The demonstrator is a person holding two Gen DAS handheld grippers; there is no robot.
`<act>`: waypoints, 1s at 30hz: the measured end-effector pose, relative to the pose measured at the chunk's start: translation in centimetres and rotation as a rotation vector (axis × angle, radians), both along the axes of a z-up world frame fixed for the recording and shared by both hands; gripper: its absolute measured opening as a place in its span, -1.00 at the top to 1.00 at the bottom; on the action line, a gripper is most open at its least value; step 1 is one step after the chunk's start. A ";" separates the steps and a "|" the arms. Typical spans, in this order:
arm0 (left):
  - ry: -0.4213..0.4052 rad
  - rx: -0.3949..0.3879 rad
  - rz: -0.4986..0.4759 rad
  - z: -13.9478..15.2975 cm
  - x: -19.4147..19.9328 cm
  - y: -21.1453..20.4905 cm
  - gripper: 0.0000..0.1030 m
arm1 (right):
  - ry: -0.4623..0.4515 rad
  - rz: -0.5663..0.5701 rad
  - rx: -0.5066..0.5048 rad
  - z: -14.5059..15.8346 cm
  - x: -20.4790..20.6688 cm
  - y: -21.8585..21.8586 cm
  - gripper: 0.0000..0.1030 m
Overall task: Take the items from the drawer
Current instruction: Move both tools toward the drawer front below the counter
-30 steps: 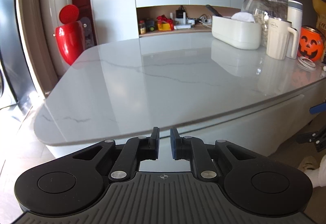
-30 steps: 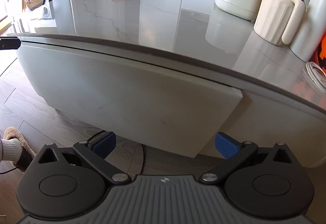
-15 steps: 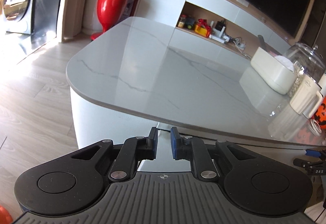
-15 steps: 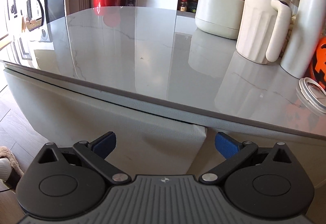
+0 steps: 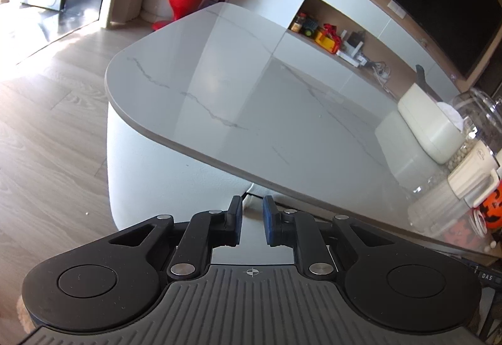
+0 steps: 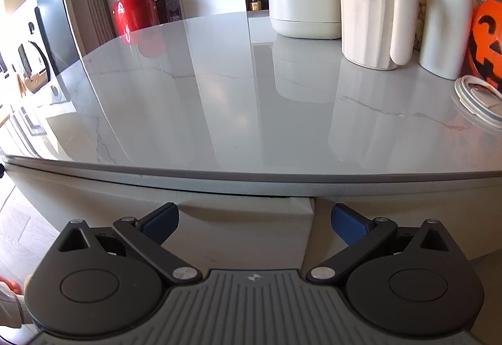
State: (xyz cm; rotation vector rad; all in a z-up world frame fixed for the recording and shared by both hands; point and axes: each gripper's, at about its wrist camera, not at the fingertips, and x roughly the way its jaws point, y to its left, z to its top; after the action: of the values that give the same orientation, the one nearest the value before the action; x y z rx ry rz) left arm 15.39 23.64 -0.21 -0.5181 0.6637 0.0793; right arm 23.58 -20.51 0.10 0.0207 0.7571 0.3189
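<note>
At the bottom of the right wrist view, the right gripper [image 6: 254, 221] is hanging with jaws spread wide and empty, facing the drawer [image 6: 248, 229], a plain pale handleless front sitting shut at lower centre just under the grey marble tabletop [image 6: 219, 113]. In the left wrist view, the left gripper [image 5: 252, 221] is showing jaws nearly closed on nothing. The rigid, smooth panel is likely offering purchase only along its top lip or right edge, while cream jug [image 6: 376, 9] and orange pumpkin [image 6: 488, 40] are crowding the upper right.
</note>
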 end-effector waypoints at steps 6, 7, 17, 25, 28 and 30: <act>0.021 0.047 -0.028 -0.3 0.6 -0.8 0.60 | 0.001 -0.007 0.026 0.1 0.7 -0.1 -1.00; 0.023 0.045 -0.032 -0.3 0.7 -0.9 0.53 | 0.006 0.000 0.028 0.0 0.8 0.0 -1.00; 0.028 0.078 -0.222 -0.8 0.6 -3.7 -0.01 | -0.002 0.049 0.019 0.1 0.2 0.6 -1.00; 0.020 0.095 -0.121 -0.3 0.5 -2.3 0.17 | -0.007 0.034 -0.002 -0.2 -0.1 0.4 -1.00; 0.027 0.113 -0.094 -0.2 0.4 -2.0 0.16 | 0.000 0.017 -0.001 -0.3 0.1 0.3 -1.00; 0.023 0.120 -0.060 0.0 0.5 -1.7 0.17 | -0.005 0.018 -0.005 -0.4 0.0 0.4 -1.00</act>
State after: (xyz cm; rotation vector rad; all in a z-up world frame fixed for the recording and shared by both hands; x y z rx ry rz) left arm 15.84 21.95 -0.24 -0.3823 0.6916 0.0679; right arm 23.63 -20.10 -0.27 0.0089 0.7538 0.3340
